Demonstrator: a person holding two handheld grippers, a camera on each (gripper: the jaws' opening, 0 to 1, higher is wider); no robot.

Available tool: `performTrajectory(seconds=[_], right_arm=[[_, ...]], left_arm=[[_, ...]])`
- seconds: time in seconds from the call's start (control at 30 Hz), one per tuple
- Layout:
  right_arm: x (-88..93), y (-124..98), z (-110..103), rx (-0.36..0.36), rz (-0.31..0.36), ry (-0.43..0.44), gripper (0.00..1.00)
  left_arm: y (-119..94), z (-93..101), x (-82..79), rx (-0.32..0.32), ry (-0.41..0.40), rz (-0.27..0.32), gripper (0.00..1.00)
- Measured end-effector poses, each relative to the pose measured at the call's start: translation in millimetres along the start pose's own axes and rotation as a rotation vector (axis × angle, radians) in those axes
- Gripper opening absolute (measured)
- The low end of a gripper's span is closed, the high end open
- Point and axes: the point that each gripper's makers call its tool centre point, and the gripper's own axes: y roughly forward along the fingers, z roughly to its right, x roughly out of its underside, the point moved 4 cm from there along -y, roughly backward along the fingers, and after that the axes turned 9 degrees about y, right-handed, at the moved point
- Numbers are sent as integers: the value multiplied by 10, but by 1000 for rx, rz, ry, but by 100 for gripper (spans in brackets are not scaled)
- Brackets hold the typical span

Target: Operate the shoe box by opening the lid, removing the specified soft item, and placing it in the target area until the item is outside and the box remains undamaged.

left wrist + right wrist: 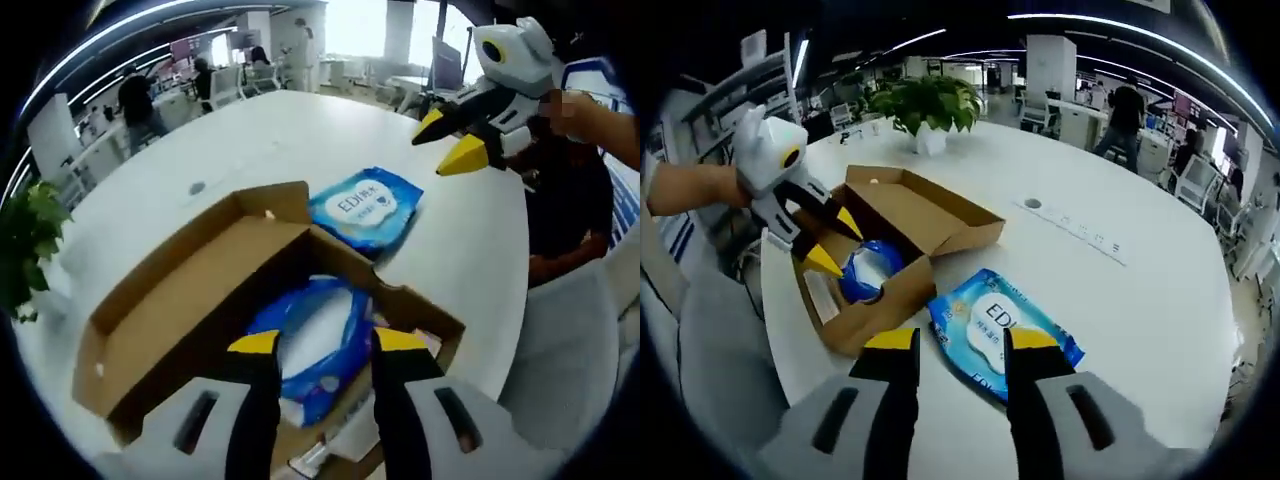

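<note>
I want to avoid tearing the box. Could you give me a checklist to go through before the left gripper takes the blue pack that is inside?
1. Lid open: ok. The shoe box has its lid folded back.
2. Item reachable: ok. The blue soft pack lies uncovered inside the box.
3. Left gripper ready: ok. Jaws open, above the pack.
4. Jaws free of cardboard: cannot tell. The box wall is close to the right jaw.
5. Right gripper out of the way: ok. Open, away from the box.
6. Target area: cannot tell. A blue wet wipes pack already lies on the white table beside the box.
</note>
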Motion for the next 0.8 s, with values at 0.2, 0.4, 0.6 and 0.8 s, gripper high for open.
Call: performTrajectory(seconds=[0.2,0.4,0.6,0.8], right_arm=[[-89,112,-212,-56,7,-101,29],[-164,268,-367,-97,4,-146,28],[-216,441,-500,-134,-5,-188,27],[-253,613,-594,-160,-21,-224,26]], left_arm=[[13,1,81,26,3,13,34],[21,40,95,64,2,29,31],[63,50,75,95,24,60,26],[114,55,81,135,65,54,24]])
